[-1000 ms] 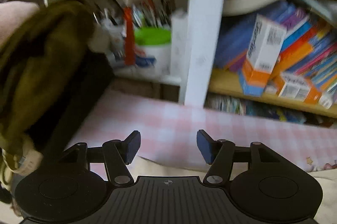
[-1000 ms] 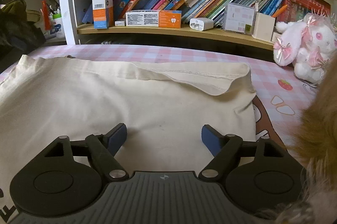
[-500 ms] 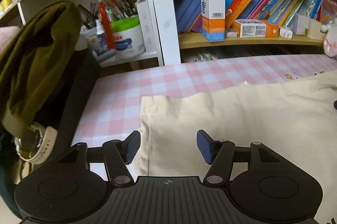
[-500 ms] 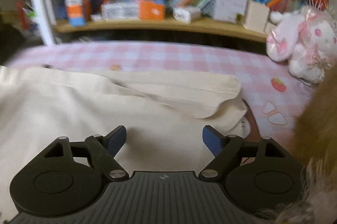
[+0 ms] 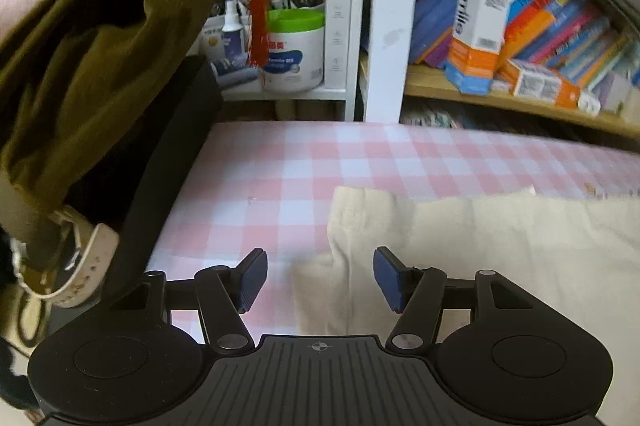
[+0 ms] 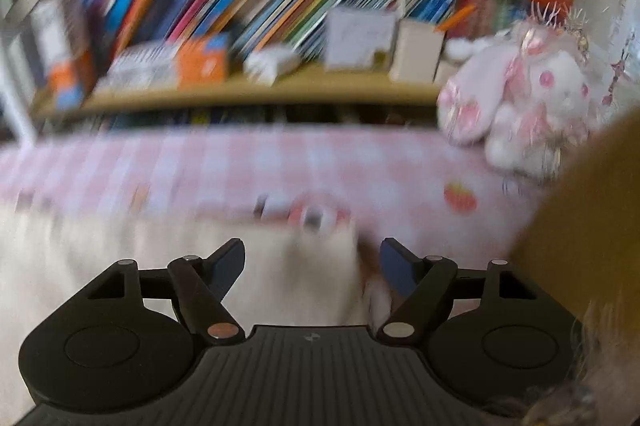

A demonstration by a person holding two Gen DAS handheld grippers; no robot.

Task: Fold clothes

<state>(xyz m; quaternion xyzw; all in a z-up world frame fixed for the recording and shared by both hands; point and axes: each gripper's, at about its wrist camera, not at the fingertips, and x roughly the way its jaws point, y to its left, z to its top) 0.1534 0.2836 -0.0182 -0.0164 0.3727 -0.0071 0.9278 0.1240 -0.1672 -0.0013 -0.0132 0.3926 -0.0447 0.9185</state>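
A cream garment (image 5: 480,246) lies flat on the pink checked cloth (image 5: 300,170). In the left wrist view its left edge and a small flap sit between the open fingers of my left gripper (image 5: 318,276), which holds nothing. The right wrist view is heavily blurred. There the garment (image 6: 160,266) fills the lower left, and its right end lies between the open fingers of my right gripper (image 6: 312,264), which holds nothing.
An olive garment (image 5: 88,66) and a black block (image 5: 168,162) stand at the left. Shelves with books (image 5: 540,26), a white tub (image 5: 294,54) and boxes run along the back. A pink plush rabbit (image 6: 520,106) sits at the right, a brown shape (image 6: 580,246) beside it.
My left gripper has swung left toward the garment's left edge. My right gripper has moved right, toward the garment's right end, and is still moving fast. Both stayed open.
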